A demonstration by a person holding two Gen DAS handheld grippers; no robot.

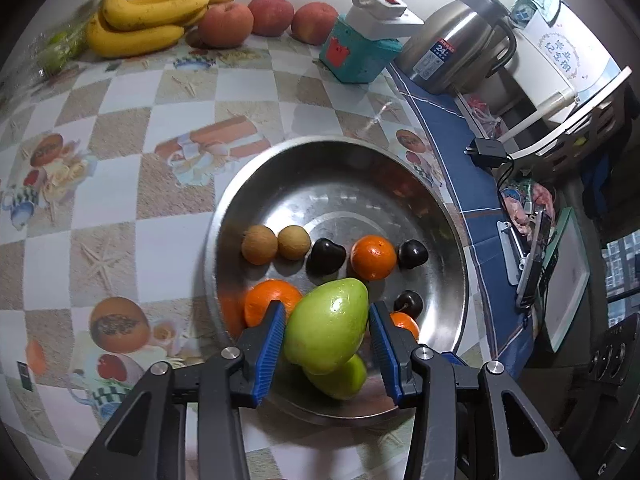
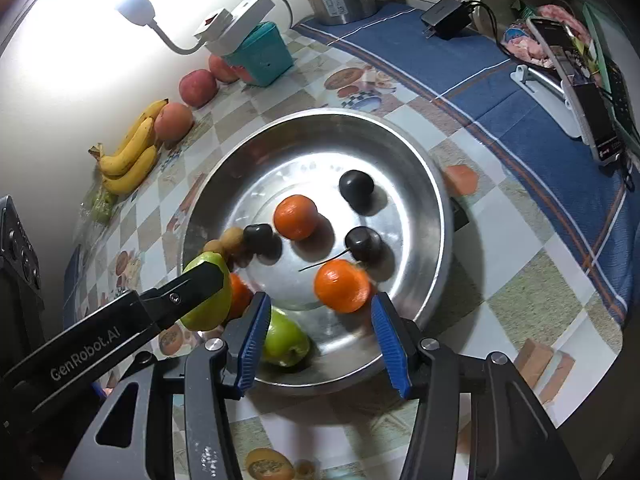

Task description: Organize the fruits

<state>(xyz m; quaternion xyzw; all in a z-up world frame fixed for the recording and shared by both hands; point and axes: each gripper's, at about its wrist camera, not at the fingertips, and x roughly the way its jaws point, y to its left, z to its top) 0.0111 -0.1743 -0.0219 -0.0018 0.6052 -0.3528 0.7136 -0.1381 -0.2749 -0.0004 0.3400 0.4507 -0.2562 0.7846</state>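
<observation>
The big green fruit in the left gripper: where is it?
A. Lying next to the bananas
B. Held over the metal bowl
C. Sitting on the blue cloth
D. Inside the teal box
B: the green fruit sits between the left gripper jaws, over the near edge of the metal bowl.

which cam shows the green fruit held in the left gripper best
The left wrist view: the large green pear-shaped fruit sits centred and sharp between the left gripper and its blue pads. The right wrist view shows only a sliver of it, mostly covered by a black finger.
</observation>
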